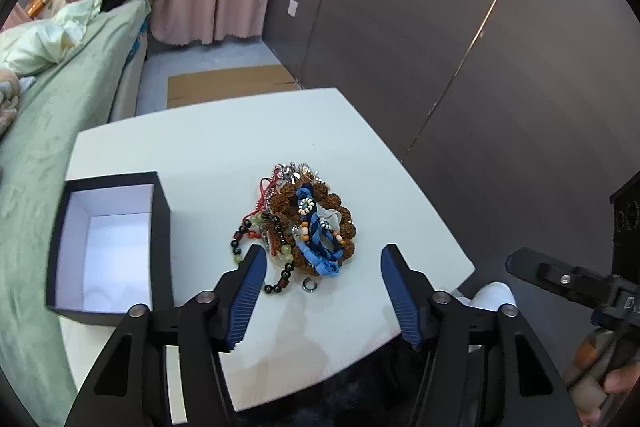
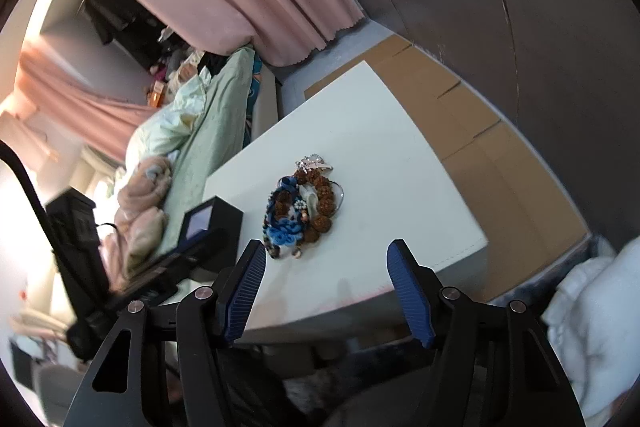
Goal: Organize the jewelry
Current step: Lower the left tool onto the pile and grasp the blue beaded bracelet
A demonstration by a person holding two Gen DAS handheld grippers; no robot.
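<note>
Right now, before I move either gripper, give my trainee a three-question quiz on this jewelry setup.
1. True or false: the black box already holds jewelry.
2. Multiple choice: the small metal ring lies (A) inside the box, (B) on the white table at the near edge of the jewelry pile, (C) between the left gripper fingers.
3. Fill in: both the left gripper and the right gripper are ____ and hold nothing.

Key
1. False: its white interior shows nothing inside.
2. B.
3. Open.
</note>
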